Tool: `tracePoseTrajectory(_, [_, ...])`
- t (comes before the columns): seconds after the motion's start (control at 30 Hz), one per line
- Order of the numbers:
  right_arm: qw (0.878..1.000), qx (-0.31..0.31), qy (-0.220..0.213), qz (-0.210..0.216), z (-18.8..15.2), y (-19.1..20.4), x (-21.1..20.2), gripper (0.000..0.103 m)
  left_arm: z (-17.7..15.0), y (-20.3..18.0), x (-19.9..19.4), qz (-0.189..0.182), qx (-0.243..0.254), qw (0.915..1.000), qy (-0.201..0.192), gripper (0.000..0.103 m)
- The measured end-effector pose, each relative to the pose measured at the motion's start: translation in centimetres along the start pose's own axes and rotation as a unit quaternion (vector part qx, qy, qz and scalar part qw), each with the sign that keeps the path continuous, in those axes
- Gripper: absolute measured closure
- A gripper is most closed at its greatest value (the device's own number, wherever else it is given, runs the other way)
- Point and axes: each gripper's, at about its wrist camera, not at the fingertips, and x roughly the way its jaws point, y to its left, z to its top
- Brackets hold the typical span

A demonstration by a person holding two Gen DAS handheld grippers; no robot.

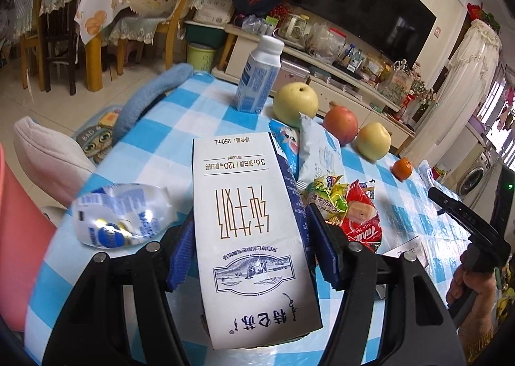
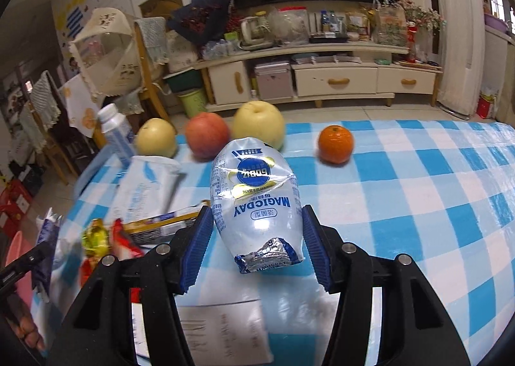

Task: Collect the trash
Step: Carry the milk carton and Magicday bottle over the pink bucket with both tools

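Note:
My left gripper (image 1: 254,250) is shut on a white milk carton (image 1: 248,221), which lies lengthwise between the blue pads above the checked tablecloth (image 1: 154,147). A crumpled white and blue pouch (image 1: 119,214) lies on the cloth to its left. My right gripper (image 2: 256,245) is shut on another crumpled white pouch (image 2: 254,198) printed in blue, both pads against its sides, held off the cloth (image 2: 418,205). Candy wrappers (image 1: 331,198) and a red sachet (image 1: 360,221) lie right of the carton. The same wrappers (image 2: 96,234) show at the right view's lower left.
A small milk bottle (image 1: 260,76), two pears (image 1: 296,101), an apple (image 1: 340,124) and an orange (image 1: 402,168) stand along the far edge. A white snack bag (image 2: 148,185) and a paper slip (image 2: 222,333) lie on the cloth. Something pink (image 1: 19,237) sits beside the table.

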Motion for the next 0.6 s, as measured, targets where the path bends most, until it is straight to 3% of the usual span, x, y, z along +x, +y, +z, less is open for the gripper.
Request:
tracePoseTrajectory(0.2, [0.999,0.003,-0.004,0.037,-0.9,2.8,-1.2,0.046,0.0,0.7,-1.4,0.008,0.011,0.9998,-0.014,0.038])
tracePoseTrajectory(0.6, [0.992,-0.063,-0.002,0.106,-3.2,11.8,-2.8,0.046,0.1,2.7,-4.7,0.043,0.024,0.9972,-0.055,0.038])
